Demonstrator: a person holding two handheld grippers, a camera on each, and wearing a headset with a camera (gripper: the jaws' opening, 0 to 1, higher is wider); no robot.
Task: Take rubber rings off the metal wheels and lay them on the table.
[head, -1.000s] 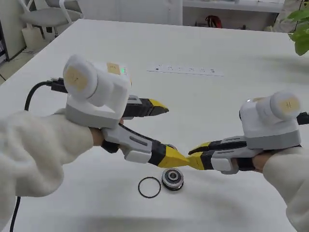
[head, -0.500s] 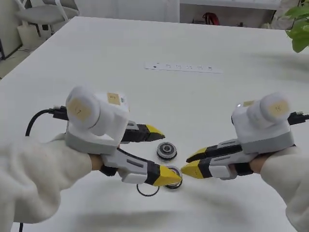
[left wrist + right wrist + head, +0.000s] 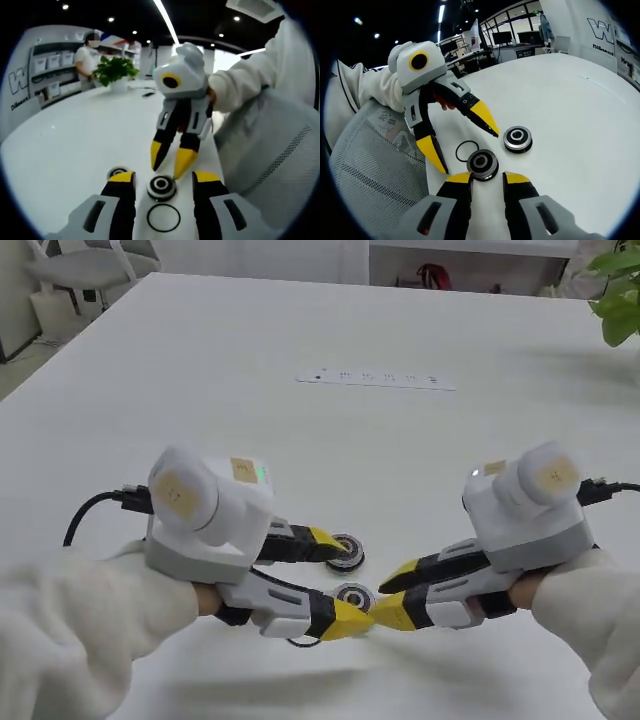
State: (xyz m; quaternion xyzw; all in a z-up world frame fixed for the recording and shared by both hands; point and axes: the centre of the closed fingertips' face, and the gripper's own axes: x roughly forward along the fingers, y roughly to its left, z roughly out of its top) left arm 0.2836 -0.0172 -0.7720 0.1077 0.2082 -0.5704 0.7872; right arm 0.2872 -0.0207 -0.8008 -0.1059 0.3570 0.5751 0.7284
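Note:
Two small metal wheels lie on the white table (image 3: 430, 440). The near wheel (image 3: 353, 597) (image 3: 161, 187) (image 3: 482, 164) has a dark outer band. My left gripper (image 3: 350, 582) (image 3: 164, 178) is open, with a jaw on each side of this wheel and not touching it. My right gripper (image 3: 382, 601) (image 3: 488, 179) is open a little, its tips just short of the same wheel from the opposite side. The far wheel (image 3: 345, 550) (image 3: 518, 138) lies beside the left gripper's upper jaw. A loose black rubber ring (image 3: 162, 217) (image 3: 467, 150) lies flat next to the near wheel.
A white power strip (image 3: 375, 379) lies further back on the table. A black cable (image 3: 90, 508) trails from the left gripper. A potted plant (image 3: 618, 300) stands at the far right edge, and a chair (image 3: 85, 265) at the back left.
Both grippers have dropped towards the table and closed in on the near wheel. The left jaws now straddle it. The second wheel, earlier up between the tips, now lies on the table.

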